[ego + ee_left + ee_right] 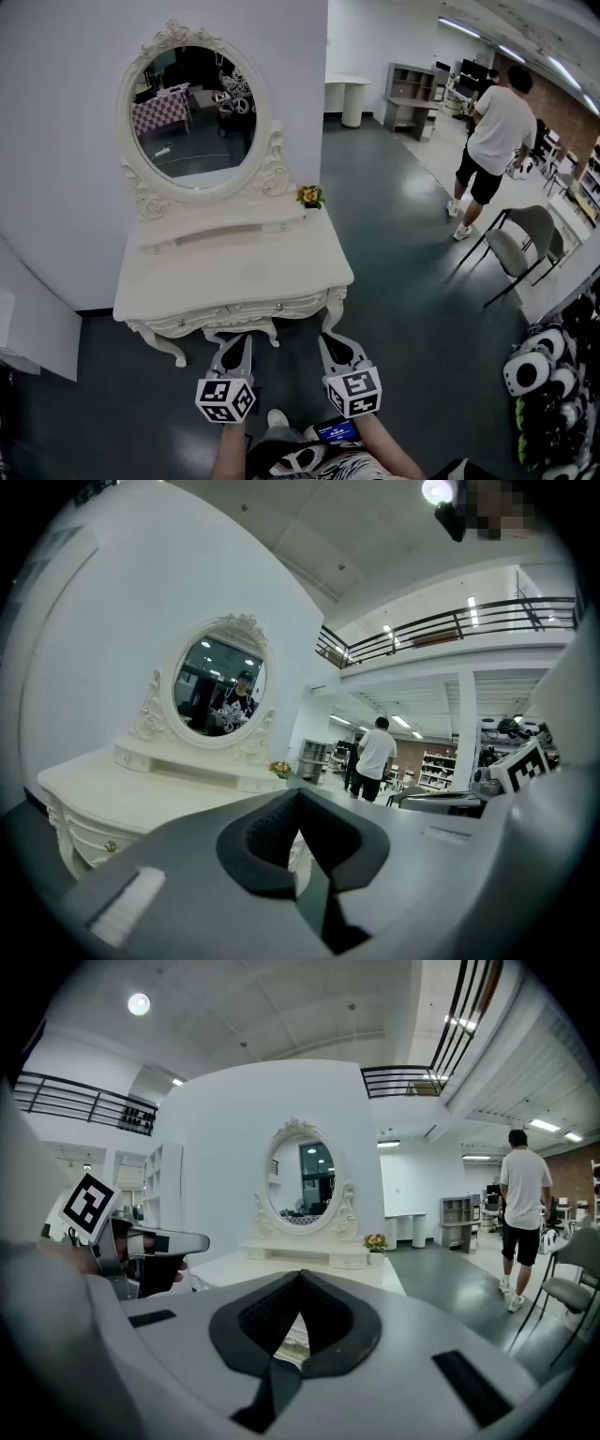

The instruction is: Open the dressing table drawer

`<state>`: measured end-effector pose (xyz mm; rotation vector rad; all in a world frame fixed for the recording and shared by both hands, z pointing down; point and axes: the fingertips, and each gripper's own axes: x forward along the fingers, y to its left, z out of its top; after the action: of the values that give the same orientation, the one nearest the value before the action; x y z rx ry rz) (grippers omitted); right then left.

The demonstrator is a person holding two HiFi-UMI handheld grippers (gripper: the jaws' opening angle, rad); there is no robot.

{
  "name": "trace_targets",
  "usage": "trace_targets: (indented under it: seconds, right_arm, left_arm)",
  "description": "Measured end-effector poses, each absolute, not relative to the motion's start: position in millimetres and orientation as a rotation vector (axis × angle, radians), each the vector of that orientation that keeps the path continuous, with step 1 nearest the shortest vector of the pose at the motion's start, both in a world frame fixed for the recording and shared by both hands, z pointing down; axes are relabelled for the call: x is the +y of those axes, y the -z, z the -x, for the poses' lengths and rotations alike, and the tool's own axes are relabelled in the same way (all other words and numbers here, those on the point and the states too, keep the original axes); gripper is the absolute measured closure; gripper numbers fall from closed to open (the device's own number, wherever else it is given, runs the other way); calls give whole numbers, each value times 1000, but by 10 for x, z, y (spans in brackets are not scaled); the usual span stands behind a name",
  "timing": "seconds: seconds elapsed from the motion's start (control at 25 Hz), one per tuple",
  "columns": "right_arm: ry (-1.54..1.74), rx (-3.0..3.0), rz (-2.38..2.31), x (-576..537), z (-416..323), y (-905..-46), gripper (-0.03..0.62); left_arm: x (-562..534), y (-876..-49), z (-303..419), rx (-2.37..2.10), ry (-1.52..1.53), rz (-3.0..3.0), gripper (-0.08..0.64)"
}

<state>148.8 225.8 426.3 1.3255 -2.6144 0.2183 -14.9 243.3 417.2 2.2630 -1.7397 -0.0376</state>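
- White dressing table [234, 272] stands against the wall, carved legs on a dark green floor [403, 309].
- Oval mirror [194, 112] in an ornate frame rises from the table's rear edge, above a low raised shelf.
- Small pot of yellow flowers [310, 196] sits at the table's right rear corner.
- Drawer [239, 312] lies in the front apron, under the table's front edge. It is closed, its face flush with the apron. Two small knobs show on it, one left [181, 322] and one right [278, 306].
- Left gripper [238, 340] is held just short of the table's front edge, left of centre, pointing at the drawer front. Its own view shows the jaws clenched tip to tip with nothing between them [298, 794].
- Right gripper [330, 339] is held beside it, near the table's right front leg and clear of the wood. Its jaws are likewise pressed together and empty [300, 1277].
- Neither gripper touches the drawer or a knob.
- The two grippers sit level with each other, a gap between them.
- A person [492, 141] in a white top and dark shorts stands well behind the table to the right, back turned.
- A grey chair [525, 244] stands near that person.
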Motion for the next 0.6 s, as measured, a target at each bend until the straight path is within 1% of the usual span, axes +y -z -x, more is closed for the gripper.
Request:
trace_targets:
  seconds: [0.28,0.52,0.56,0.6]
  right_arm:
    - [-241,-2628,-1318,2304,-1412,-4294,591]
    - [-328,-2609,-1407,2177,-1495,-4344,588]
    - [-342,-2599,-1412,2139,-1510,-4371,528]
    - [-355,-2590,-1416,2095,-1519,-4393,477]
  left_arm:
    - [2502,-4240,210,-1725,19,-2255,559]
    - [2403,-4321,299,-1733,17,-2213,557]
    - [2371,-4336,320,-1745,11,-2208,551]
    - [2328,-4350,347,-1757,4,-2204,513]
